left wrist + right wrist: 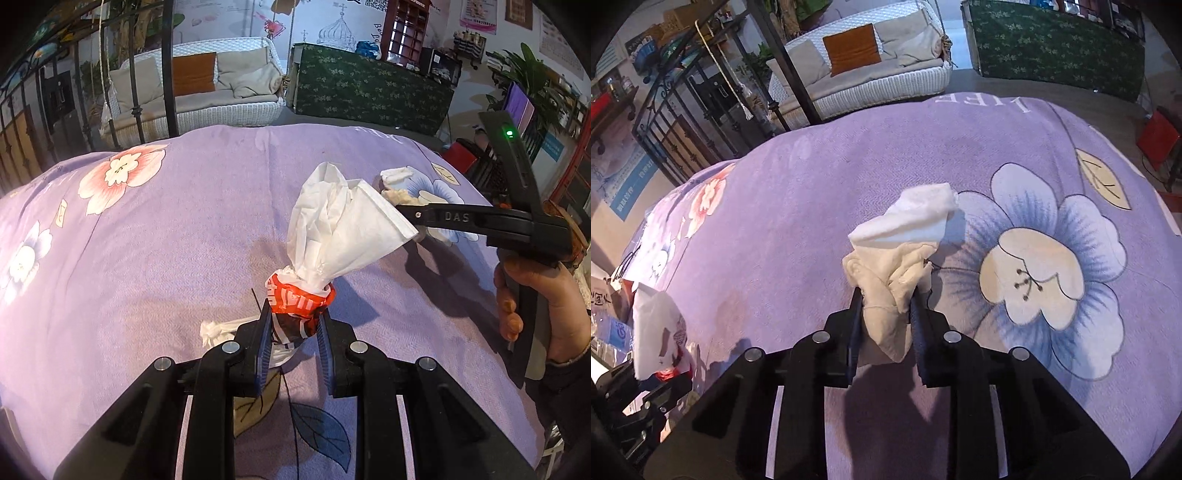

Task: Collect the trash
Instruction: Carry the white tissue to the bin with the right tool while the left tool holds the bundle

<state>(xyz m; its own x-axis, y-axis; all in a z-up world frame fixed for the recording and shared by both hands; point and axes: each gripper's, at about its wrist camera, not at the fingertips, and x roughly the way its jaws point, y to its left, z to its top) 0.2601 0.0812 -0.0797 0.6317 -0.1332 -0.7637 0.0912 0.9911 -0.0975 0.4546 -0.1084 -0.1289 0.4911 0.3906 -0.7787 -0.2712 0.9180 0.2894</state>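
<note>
Here, the left gripper [293, 317] is clamped on a bundle of trash — a red-and-white wrapper [301, 301] with a white tissue [340, 229] fanning up out of it — held over the purple floral bedspread [147, 240]. The right gripper [884, 314] pinches a crumpled cream tissue wad [894, 273] lying on the bedspread beside a big blue printed flower [1052, 273]. A hand [535, 306] grasps the right gripper's handle.

We cannot see the lower end of the red wrapper [301, 302], hidden between the left gripper [294, 334] fingers. The right gripper [885, 325] covers the crumpled tissue's [890, 284] near end.
</note>
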